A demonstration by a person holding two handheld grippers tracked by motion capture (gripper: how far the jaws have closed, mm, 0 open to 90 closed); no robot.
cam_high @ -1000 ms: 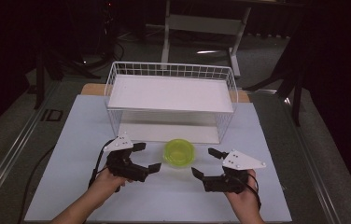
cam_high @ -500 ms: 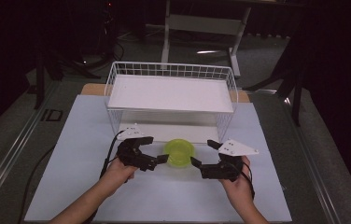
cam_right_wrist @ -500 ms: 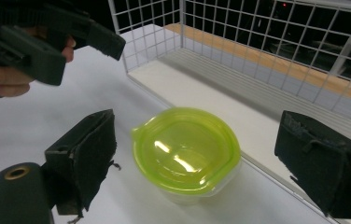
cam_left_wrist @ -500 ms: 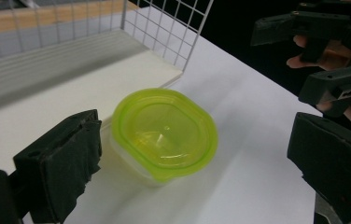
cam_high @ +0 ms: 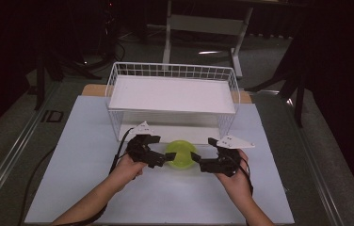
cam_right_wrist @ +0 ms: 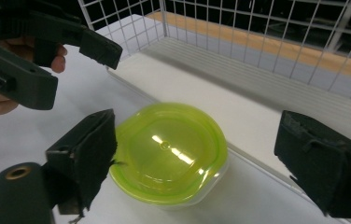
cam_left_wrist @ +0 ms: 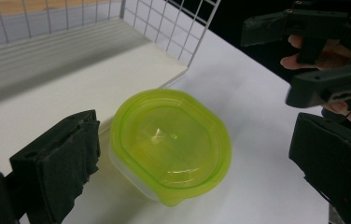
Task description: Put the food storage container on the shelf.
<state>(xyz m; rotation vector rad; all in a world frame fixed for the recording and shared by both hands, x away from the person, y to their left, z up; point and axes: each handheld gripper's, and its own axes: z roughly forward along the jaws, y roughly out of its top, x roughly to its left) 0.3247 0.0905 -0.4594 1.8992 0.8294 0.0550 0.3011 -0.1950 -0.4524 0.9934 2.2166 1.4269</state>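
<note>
Seen from the high view, a person is bringing two hand-held grippers in on a small lime-green lidded container sitting on the white table cover. The left gripper is flanking it on one side and the right gripper on the other, with the white wire basket standing just beyond both. A white board is covering the basket's upper level; nothing is resting on it.

In the left gripper view, the left gripper's jaws are standing wide apart, one black pad near the container's rim and the other well off to the far side, neither touching. The green lid is sitting on a clear tub, and nothing can be made out inside through the tinted plastic. The other gripper is waiting beyond the container, held in a hand.

In the right gripper view, the right gripper's jaws are likewise spread, the near pad just beside the lid's edge and the far pad well clear; the container is lying between them, half on the basket's low white base panel.

The risk from here looks plain: the tub is light and smooth, so a pad closing off-centre or on one side first is likely to skid it across the cover or tip it off the panel's edge. Two grippers squeezing at once could also pop the lid or knock into each other.
</note>
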